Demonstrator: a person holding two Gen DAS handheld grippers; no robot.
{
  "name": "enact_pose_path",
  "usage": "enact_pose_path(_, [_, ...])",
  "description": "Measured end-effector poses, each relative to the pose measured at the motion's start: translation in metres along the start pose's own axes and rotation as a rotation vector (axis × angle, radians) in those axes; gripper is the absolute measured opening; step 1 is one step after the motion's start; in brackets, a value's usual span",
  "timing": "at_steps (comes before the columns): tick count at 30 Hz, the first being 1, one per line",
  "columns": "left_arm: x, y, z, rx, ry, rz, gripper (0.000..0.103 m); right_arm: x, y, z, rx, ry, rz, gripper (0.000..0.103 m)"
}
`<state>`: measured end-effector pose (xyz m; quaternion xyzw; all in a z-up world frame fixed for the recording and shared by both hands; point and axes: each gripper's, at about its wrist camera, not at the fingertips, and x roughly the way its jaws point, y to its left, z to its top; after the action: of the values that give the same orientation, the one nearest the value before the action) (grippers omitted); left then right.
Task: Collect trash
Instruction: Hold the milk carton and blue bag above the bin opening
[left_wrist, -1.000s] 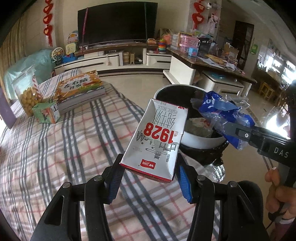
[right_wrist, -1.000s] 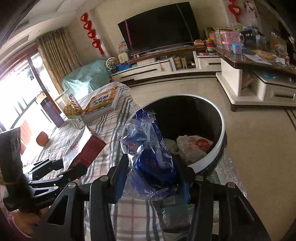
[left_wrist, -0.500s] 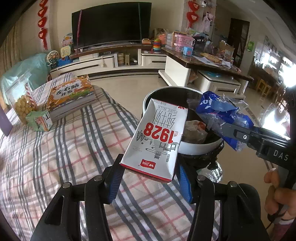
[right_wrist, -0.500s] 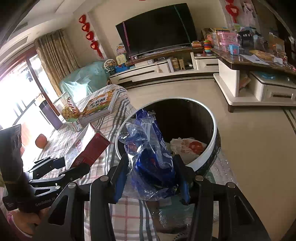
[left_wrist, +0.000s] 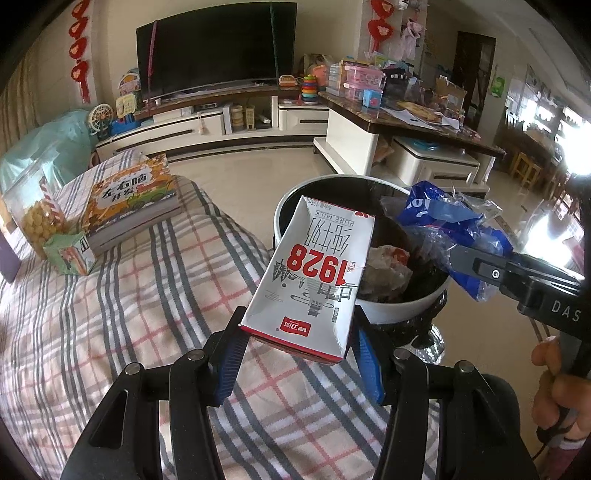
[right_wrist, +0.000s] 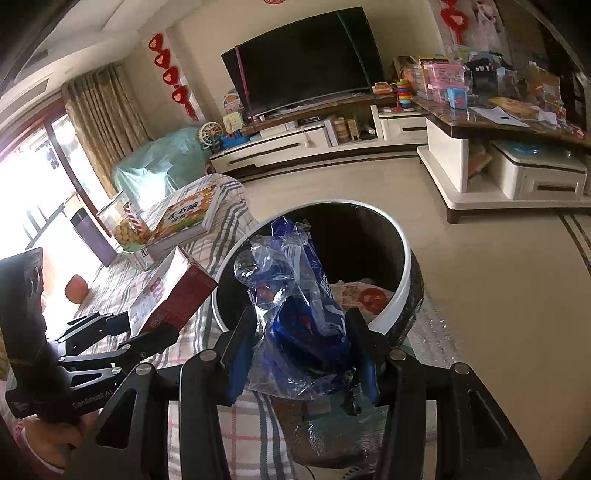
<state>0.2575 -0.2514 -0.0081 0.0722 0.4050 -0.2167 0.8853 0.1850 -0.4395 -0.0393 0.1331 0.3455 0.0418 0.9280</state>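
Observation:
My left gripper (left_wrist: 297, 354) is shut on a white and red milk carton (left_wrist: 314, 273) printed 1928, held up at the near rim of the round trash bin (left_wrist: 406, 314). The carton (right_wrist: 166, 299) and left gripper (right_wrist: 122, 332) also show at the left of the right wrist view. My right gripper (right_wrist: 301, 354) is shut on a crumpled blue and clear plastic wrapper (right_wrist: 295, 302), which hangs over the bin (right_wrist: 402, 280). In the left wrist view the wrapper (left_wrist: 450, 229) sits over the bin's right side. Crumpled wrappers (right_wrist: 365, 295) lie inside the bin.
A plaid cloth (left_wrist: 110, 295) covers the table left of the bin. On its far end lie a thick book (left_wrist: 129, 199), a snack jar (left_wrist: 33, 218) and a small green box (left_wrist: 70, 254). A TV stand (left_wrist: 221, 118) and a cluttered counter (left_wrist: 406, 107) stand beyond open floor.
The left gripper with the carton has drifted toward the bin, so the bin's opening now sits closer under the carton. The right gripper and its wrapper have hardly moved.

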Motion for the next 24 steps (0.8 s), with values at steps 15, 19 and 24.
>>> enact_pose_path(15, [0.01, -0.012, 0.014, 0.033, 0.005, 0.0, 0.053, 0.008, -0.005, 0.013, 0.003, 0.016, -0.018, 0.049])
enact_pose_path(19, [0.015, -0.012, 0.019, 0.035, 0.008, -0.005, 0.053, 0.009, -0.005, 0.017, 0.003, 0.014, -0.024, 0.049])
enact_pose_path(24, [0.022, -0.017, 0.025, 0.049, 0.011, -0.003, 0.053, 0.013, -0.008, 0.022, 0.001, 0.018, -0.031, 0.049])
